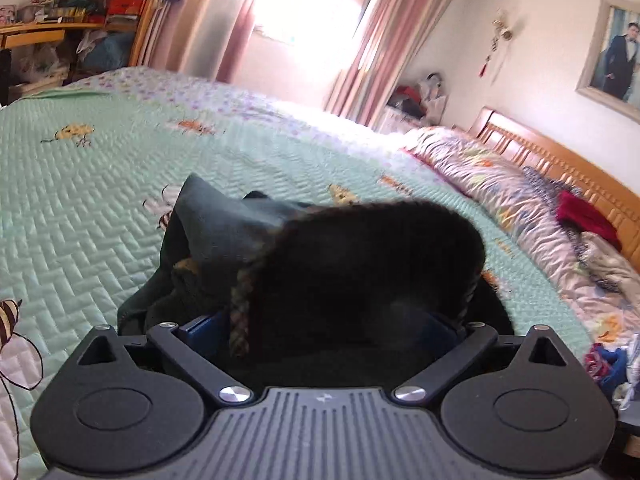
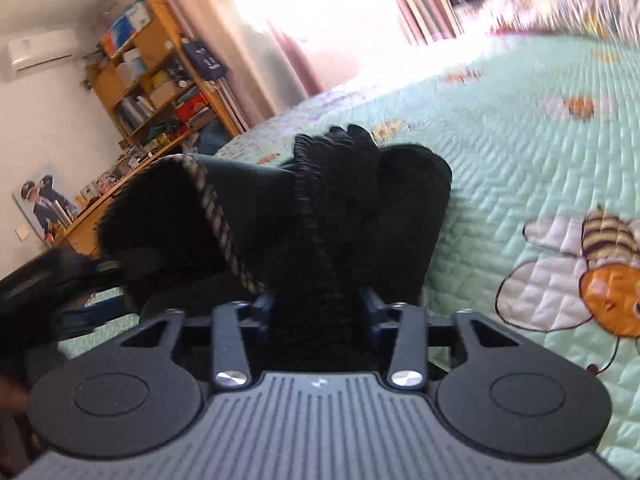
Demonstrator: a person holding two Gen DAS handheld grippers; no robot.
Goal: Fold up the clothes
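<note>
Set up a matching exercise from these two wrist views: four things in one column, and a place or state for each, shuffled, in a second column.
Things:
1. dark fleece-lined garment
2. green quilted bedspread with bees
3. red cloth
4. wooden bookshelf

Places or states:
A. against the wall beside the pink curtains
B. bunched between the jaws of the right gripper
C. spread flat across the bed
D. lying near the wooden headboard

Pairs: 1-B, 2-C, 3-D, 4-A

A home bedroom: a wide bed under a mint-green quilted bee-print bedspread point(image 1: 120, 208), an orange wooden slatted headboard point(image 1: 560, 160), pink window curtains point(image 1: 384, 40), a cluttered wooden bookshelf point(image 2: 160, 80).
</note>
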